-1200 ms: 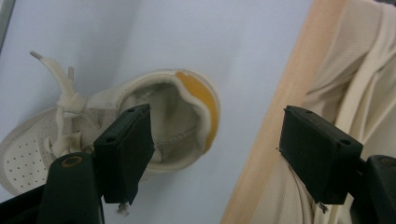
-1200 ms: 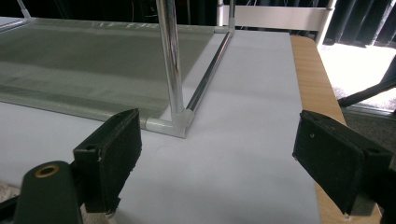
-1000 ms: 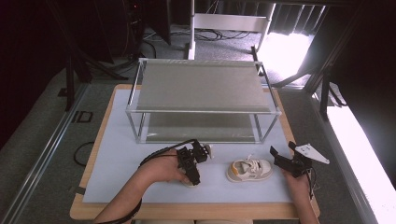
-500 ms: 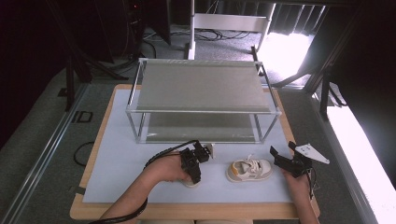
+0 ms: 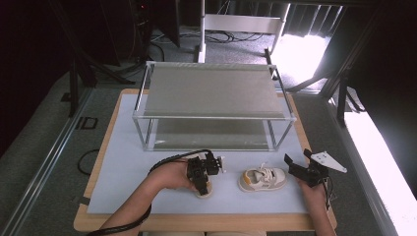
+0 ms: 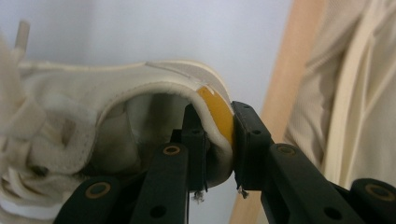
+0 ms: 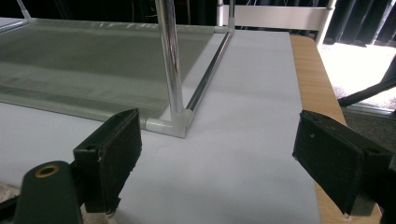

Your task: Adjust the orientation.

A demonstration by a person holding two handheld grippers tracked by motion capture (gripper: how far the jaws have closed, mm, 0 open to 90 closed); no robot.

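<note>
Two small cream shoes lie on the white mat in front of the rack. In the high view my left gripper (image 5: 202,178) sits over the left shoe (image 5: 204,191), near the front of the mat. In the left gripper view my left gripper (image 6: 218,140) is shut on that shoe's (image 6: 93,102) heel collar, at its tan heel tab (image 6: 215,108). The other shoe (image 5: 262,179) rests flat to the right, apart from both grippers. My right gripper (image 5: 301,170) stands open just right of it. In the right gripper view my right gripper (image 7: 224,158) has nothing between its black pads (image 7: 112,154).
A two-tier rack (image 5: 211,91) of metal tubes with grey mesh shelves stands behind the shoes. Its front right post (image 7: 170,60) and corner joint rise just ahead of my right gripper. The wooden table edge (image 7: 317,74) runs along the right, the floor beyond it.
My left gripper has turned and shifted slightly toward the front edge with the shoe. The right gripper and the other shoe have stayed in place.
</note>
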